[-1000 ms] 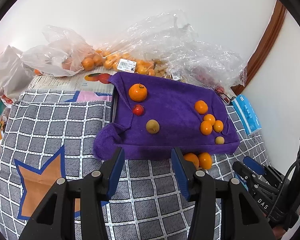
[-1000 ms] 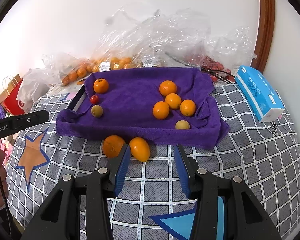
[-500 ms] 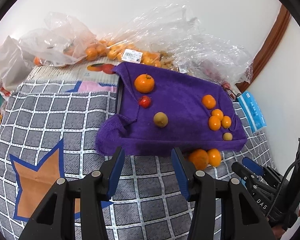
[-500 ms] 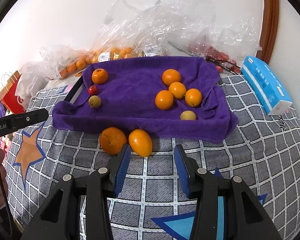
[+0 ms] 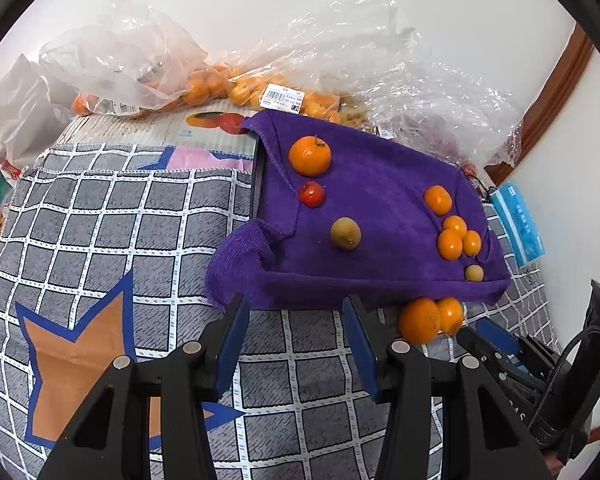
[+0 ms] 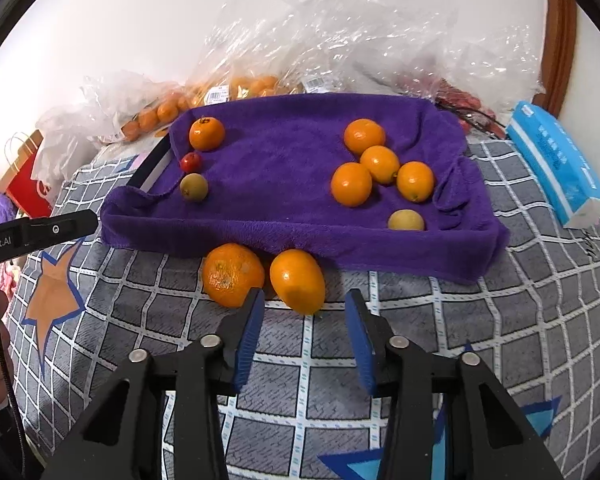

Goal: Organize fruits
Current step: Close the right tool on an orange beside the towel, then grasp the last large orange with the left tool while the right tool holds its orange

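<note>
A purple towel [image 6: 284, 168] covers a tray and holds an orange with a stem [image 6: 206, 133], a small red fruit [image 6: 190, 162], two yellow-green fruits [image 6: 194, 186], and several oranges at the right [image 6: 380, 164]. Two oranges lie on the checked cloth in front of the towel: a rough one [image 6: 232, 274] and a smooth oval one [image 6: 298, 280]. My right gripper [image 6: 304, 300] is open and empty, just short of the oval orange. My left gripper [image 5: 292, 306] is open and empty at the towel's near-left edge [image 5: 260, 280]; both loose oranges [image 5: 418, 320] lie to its right.
Plastic bags of oranges [image 5: 204, 84] and crumpled clear film [image 6: 340, 40] line the wall behind the tray. A blue tissue pack [image 6: 556, 164] lies at the right. A cardboard fruit box [image 5: 172, 128] sits left of the towel. A red paper bag [image 6: 28, 184] stands at far left.
Both grippers have moved closer to the towel. The two loose oranges now sit nearer and larger in front of the right gripper's fingers. No fruit has moved.
</note>
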A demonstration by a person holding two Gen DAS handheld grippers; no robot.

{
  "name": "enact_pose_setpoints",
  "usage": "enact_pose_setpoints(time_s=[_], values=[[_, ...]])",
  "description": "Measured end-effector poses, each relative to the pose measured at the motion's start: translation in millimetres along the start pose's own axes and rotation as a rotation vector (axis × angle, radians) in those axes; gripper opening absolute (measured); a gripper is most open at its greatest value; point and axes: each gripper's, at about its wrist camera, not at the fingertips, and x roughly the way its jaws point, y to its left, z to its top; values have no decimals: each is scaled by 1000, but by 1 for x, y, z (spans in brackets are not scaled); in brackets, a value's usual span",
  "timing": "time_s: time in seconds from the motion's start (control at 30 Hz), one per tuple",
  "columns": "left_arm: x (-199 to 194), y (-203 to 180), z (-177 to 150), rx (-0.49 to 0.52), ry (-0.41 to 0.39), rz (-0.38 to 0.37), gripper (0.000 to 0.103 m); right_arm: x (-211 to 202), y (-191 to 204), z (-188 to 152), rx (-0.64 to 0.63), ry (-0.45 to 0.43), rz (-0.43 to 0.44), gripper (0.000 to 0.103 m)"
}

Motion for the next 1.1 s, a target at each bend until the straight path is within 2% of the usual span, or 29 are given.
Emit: enact_pose_setpoints(time_s=[0.27,0.37,0.83,1.1], values=[[8,-2,0,10,16,13,46,25,2,9,-20,24,16,38],[13,-5,-1,18,26,6,46,28,1,11,-25,21,32,33],[18,-48,-15,95,43,-68,46,-5,-34,-7,11,-13,-36,33],[31,-71,-24,134,89,-97,46,-21,-58,-9,44,-41,-61,33]])
